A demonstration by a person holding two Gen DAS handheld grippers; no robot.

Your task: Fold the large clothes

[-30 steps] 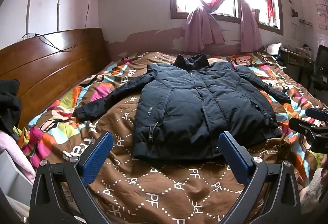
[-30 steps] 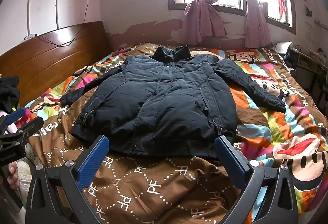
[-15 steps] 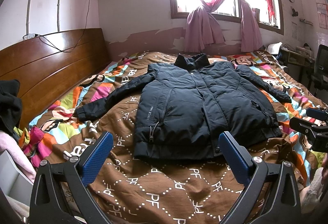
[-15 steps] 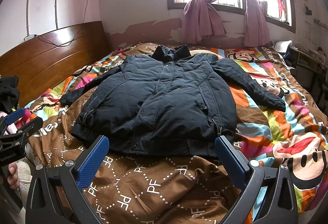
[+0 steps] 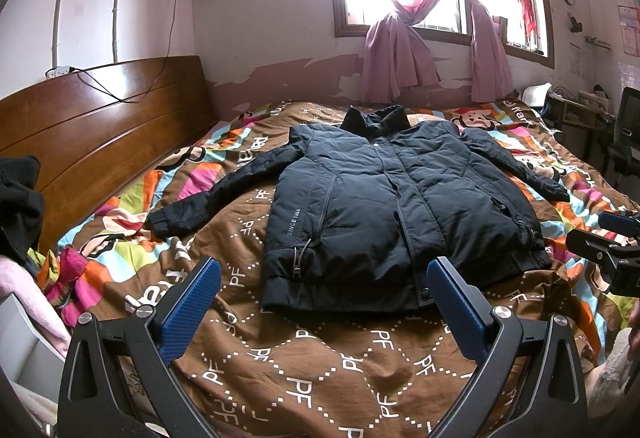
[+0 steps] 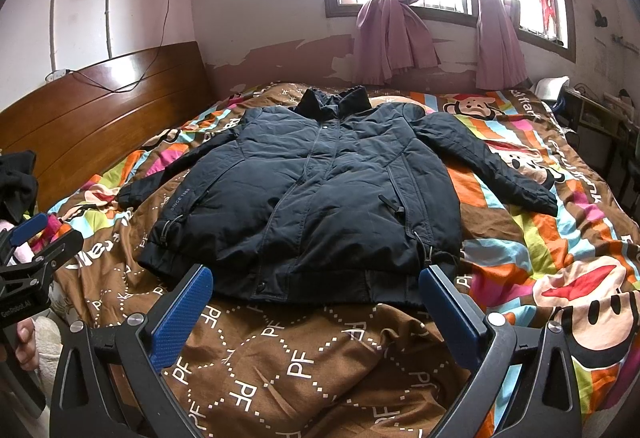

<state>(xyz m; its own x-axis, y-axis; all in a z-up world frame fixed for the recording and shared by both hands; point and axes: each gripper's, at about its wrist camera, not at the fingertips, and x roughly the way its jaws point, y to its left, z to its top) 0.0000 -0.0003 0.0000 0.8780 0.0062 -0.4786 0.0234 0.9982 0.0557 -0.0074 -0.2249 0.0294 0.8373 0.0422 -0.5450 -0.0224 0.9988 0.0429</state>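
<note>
A dark navy padded jacket (image 5: pixel 392 205) lies flat, front up, on the bed, collar toward the window and both sleeves spread out; it also shows in the right wrist view (image 6: pixel 312 193). My left gripper (image 5: pixel 324 302) is open and empty, held just short of the jacket's hem on its left half. My right gripper (image 6: pixel 316 308) is open and empty, held just short of the hem near its right half. Each gripper shows at the edge of the other's view: the right one (image 5: pixel 616 250) and the left one (image 6: pixel 32 258).
The bed carries a brown and multicoloured cartoon quilt (image 5: pixel 304 366). A wooden headboard (image 5: pixel 92 141) stands on the left with dark and pink clothes (image 5: pixel 20 205) beside it. A window with pink curtains (image 5: pixel 404 9) is behind. A desk and chair (image 5: pixel 616 133) stand at the right.
Both views have shifted very slightly; the jacket lies as before and both grippers stay open.
</note>
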